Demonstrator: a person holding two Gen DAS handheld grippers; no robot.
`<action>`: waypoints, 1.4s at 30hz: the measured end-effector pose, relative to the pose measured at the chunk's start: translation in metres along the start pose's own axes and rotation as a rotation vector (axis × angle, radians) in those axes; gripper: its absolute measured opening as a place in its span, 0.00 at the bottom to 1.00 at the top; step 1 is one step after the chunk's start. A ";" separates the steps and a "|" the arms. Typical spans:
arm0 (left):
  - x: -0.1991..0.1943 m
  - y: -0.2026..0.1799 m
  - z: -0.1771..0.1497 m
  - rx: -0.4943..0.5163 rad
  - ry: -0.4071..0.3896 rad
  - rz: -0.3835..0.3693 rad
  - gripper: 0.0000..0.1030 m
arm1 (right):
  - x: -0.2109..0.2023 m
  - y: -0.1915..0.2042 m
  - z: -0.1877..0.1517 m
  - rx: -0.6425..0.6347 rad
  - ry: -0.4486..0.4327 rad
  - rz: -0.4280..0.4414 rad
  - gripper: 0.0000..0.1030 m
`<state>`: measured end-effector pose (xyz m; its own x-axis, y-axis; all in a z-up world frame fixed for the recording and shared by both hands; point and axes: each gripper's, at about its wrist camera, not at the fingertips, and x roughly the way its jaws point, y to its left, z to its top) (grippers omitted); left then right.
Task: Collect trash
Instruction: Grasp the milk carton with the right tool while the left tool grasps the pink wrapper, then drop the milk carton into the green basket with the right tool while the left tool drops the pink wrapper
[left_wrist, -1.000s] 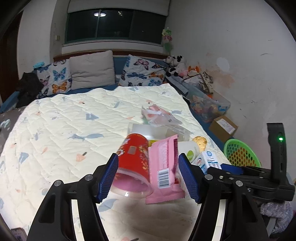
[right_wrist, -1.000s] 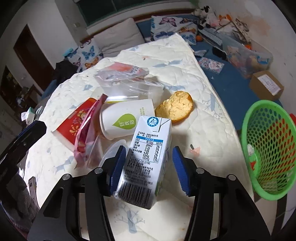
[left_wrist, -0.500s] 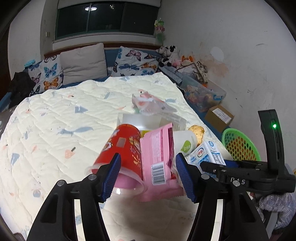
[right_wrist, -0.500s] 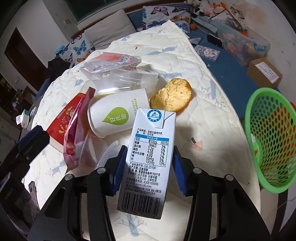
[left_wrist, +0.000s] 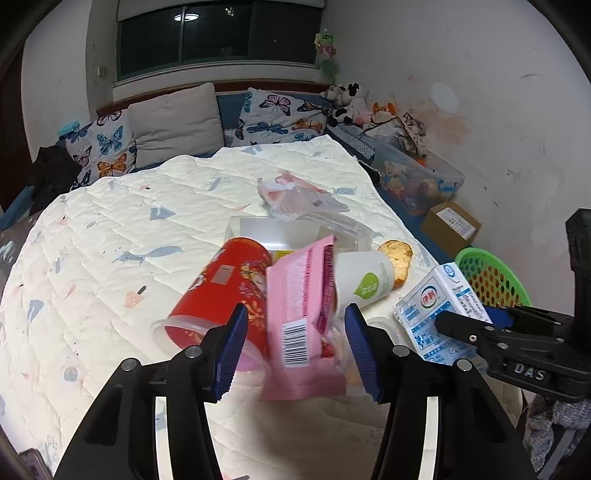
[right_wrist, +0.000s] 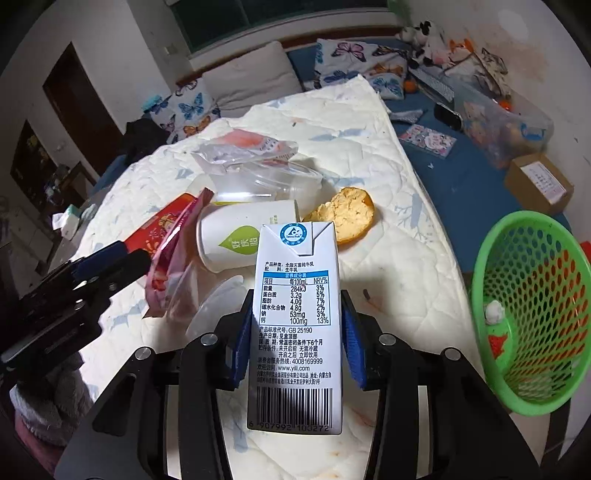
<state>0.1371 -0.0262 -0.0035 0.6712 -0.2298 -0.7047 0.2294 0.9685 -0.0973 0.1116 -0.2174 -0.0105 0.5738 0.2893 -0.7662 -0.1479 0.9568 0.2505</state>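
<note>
Left wrist view: close above the bed (left_wrist: 110, 229), angled down and forward toward the pillows and window (left_wrist: 218, 35), with its own jaws framing the lower edge. Right wrist view: beside it, pitched more steeply down, close over the same litter. Both views share the milk carton (right_wrist: 295, 325), white paper cup (right_wrist: 243, 236), bread piece (left_wrist: 397, 254) and green basket (right_wrist: 532, 317); each shows the other gripper at its edge.

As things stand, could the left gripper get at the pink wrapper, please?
Probably yes. The left gripper has just been closing around the pink wrapper, which stands between its pads with nothing in front. The red cup lies close against the left pad, so it may get pinched too.
</note>
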 end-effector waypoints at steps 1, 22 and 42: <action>0.003 -0.003 0.001 0.010 0.007 -0.002 0.51 | -0.002 -0.001 -0.001 -0.002 -0.005 -0.001 0.42; 0.033 -0.006 0.005 0.039 0.079 0.004 0.22 | -0.036 -0.014 -0.020 0.020 -0.072 -0.001 0.42; -0.035 -0.014 0.016 0.012 -0.019 -0.093 0.13 | -0.073 -0.054 -0.018 0.104 -0.155 -0.023 0.42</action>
<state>0.1222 -0.0332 0.0335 0.6599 -0.3205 -0.6796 0.2999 0.9417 -0.1528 0.0630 -0.2898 0.0207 0.6947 0.2512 -0.6740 -0.0538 0.9525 0.2996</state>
